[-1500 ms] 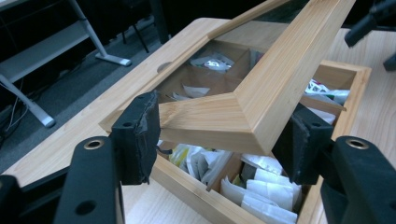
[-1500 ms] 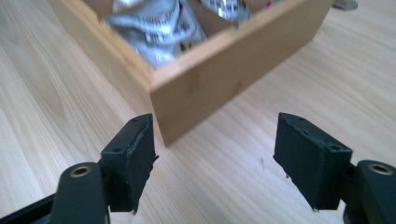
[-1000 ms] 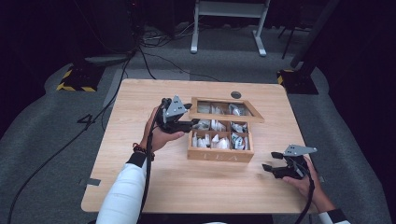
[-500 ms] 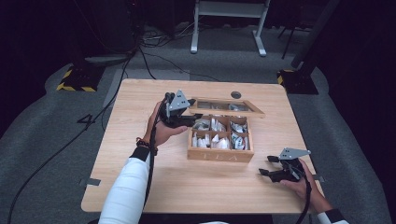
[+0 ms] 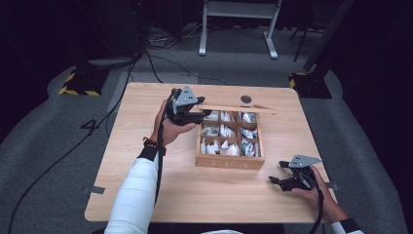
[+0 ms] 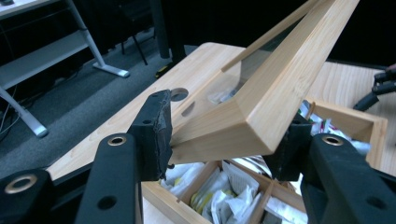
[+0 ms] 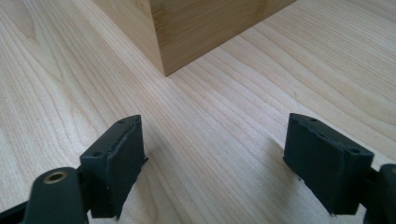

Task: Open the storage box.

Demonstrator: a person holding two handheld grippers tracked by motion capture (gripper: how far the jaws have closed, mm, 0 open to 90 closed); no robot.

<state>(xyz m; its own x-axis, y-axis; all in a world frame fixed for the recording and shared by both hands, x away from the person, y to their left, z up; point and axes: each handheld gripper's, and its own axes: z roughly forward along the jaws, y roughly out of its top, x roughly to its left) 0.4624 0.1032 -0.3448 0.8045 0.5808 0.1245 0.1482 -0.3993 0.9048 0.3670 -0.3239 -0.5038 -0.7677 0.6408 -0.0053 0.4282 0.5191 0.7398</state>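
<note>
A wooden compartment box (image 5: 229, 162) with several white packets (image 5: 225, 146) stands mid-table. Its glass-paned lid (image 5: 238, 108) is tipped up off the box. My left gripper (image 5: 197, 116) is shut on the lid's near-left corner. In the left gripper view both pads (image 6: 156, 135) press the lid (image 6: 280, 84) above the packets (image 6: 224, 191); the jaws have just been closing on it. My right gripper (image 5: 276, 172) rests on the table (image 5: 160, 195) at the front right, open. Its jaws (image 7: 215, 158) have just been opening, with bare wood between them and the box corner (image 7: 205, 28) ahead.
A round hole (image 5: 246, 99) sits in the tabletop behind the box. Cables (image 5: 146, 63) and a yellow-black striped foot (image 5: 78, 87) lie on the grey floor to the left. A white frame stand (image 5: 238, 29) is behind the table.
My left hand has risen a little with the lid corner, and the lid now shows nearly edge-on from above. The right hand has hardly moved.
</note>
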